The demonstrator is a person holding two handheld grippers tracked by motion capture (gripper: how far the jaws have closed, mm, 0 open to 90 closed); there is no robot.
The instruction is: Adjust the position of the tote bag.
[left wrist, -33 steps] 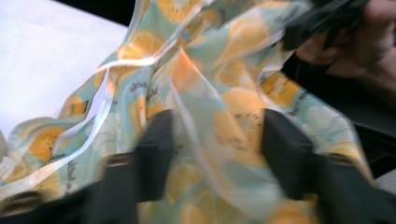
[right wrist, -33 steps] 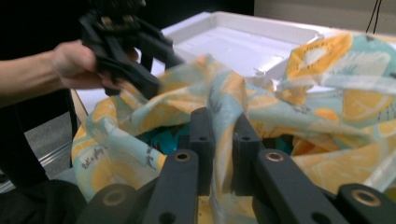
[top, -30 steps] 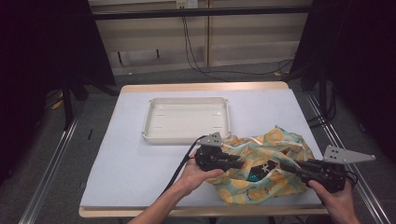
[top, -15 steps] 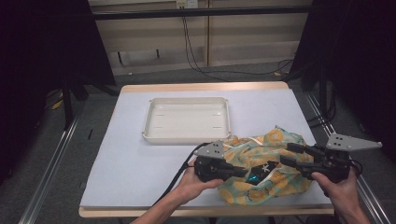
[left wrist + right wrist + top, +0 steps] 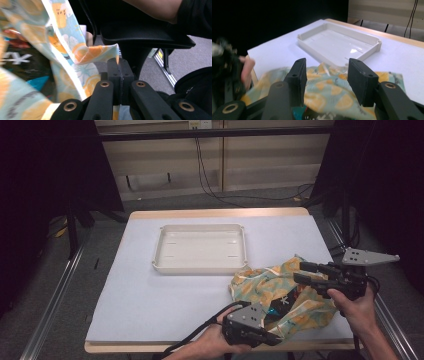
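On the white-covered rectangular table (image 5: 165,290), a shallow white plastic tray (image 5: 200,248) is sitting behind a crumpled orange-and-teal printed fabric bag (image 5: 280,290) partly hiding a dark packet. At the near edge, the left gripper (image 5: 120,67) is pinching the bag's hem, while the right gripper (image 5: 325,78), jaws parted after just closing somewhat, is hovering above it.

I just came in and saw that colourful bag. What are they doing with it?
A person at a white table is handling a cloth bag printed with oranges. The left gripper is shut on the bag's edge at the near side. The right gripper hovers open above the cloth; its jaws have just been closing a little, gripping nothing. Something dark sits inside the bag. A white tray waits empty beyond it.
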